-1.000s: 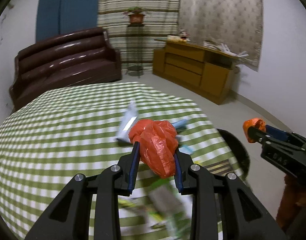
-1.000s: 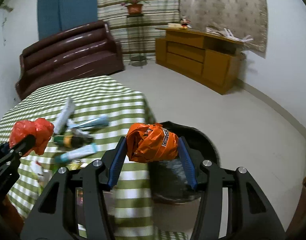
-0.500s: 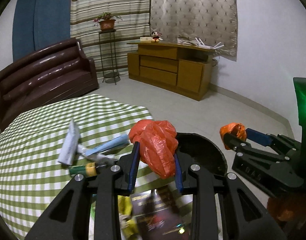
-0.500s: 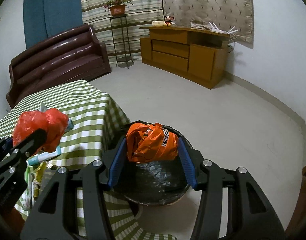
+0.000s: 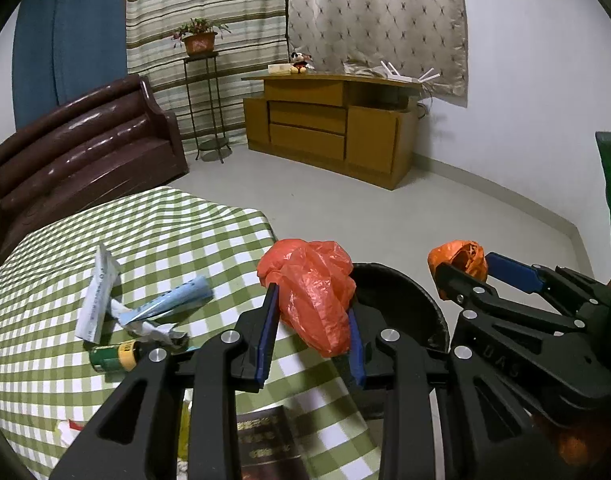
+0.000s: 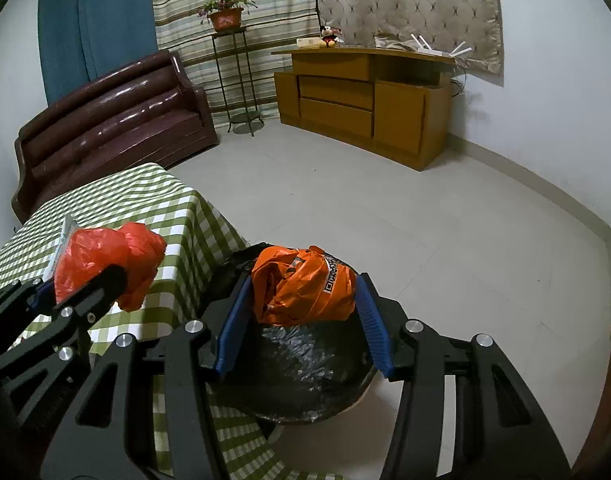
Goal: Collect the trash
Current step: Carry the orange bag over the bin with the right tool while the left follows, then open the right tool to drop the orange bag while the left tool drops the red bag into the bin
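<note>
Right wrist, right claw (image 6: 303,316) gripping orange wrapper (image 6: 303,290) over bin (image 6: 305,364), left claw (image 5: 311,334) gripping red bag (image 5: 311,300).

Both views are lit by even indoor light that seems to come from above, a little dim and cool in tone. The brown sofa (image 5: 85,152) shows long white glare bands on its shiny cushions. Soft shadows lie under the wooden cabinet (image 6: 365,100) and beside the checkered tablecloth (image 5: 45,360). The fisheye lens bends the wall and floor lines strongly, and the corners fall to black. Focus is sharp, with no motion blur. A green glow appears at the right edge of the left wrist view.
</note>
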A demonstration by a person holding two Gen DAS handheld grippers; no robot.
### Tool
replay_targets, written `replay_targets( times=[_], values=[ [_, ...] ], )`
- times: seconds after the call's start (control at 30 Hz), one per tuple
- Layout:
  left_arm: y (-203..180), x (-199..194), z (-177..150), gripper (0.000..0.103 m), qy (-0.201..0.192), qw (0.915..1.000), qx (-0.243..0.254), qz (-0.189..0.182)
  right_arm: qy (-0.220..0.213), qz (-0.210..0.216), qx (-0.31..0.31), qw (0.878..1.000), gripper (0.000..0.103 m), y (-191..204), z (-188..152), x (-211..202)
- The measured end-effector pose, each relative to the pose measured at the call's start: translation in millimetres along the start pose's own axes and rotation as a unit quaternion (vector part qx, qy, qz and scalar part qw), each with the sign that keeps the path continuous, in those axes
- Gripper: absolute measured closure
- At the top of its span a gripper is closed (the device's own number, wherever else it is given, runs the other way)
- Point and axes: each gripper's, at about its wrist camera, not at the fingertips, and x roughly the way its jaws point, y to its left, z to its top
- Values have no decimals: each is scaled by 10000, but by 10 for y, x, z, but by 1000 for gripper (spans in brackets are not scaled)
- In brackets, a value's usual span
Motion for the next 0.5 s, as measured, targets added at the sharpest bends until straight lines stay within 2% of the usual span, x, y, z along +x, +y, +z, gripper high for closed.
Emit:
replay_targets(
  times=[0.27, 0.37, 0.4, 0.5],
  values=[
    [-77, 103, 18, 72, 93, 10000, 34, 0, 79, 86, 45, 9999, 51, -53, 8, 140],
    [-85, 130, 17, 69, 100, 9999, 27, 15, 92, 93, 78, 9999, 47, -72, 20, 165],
    [-91, 134, 17, 67, 104, 9999, 38, 20, 83, 102, 115, 9998, 43, -84, 24, 169],
    [-112, 119, 24, 58, 68, 10000, 52, 36, 63, 103, 186, 9998, 42, -126, 41, 165]
  ],
)
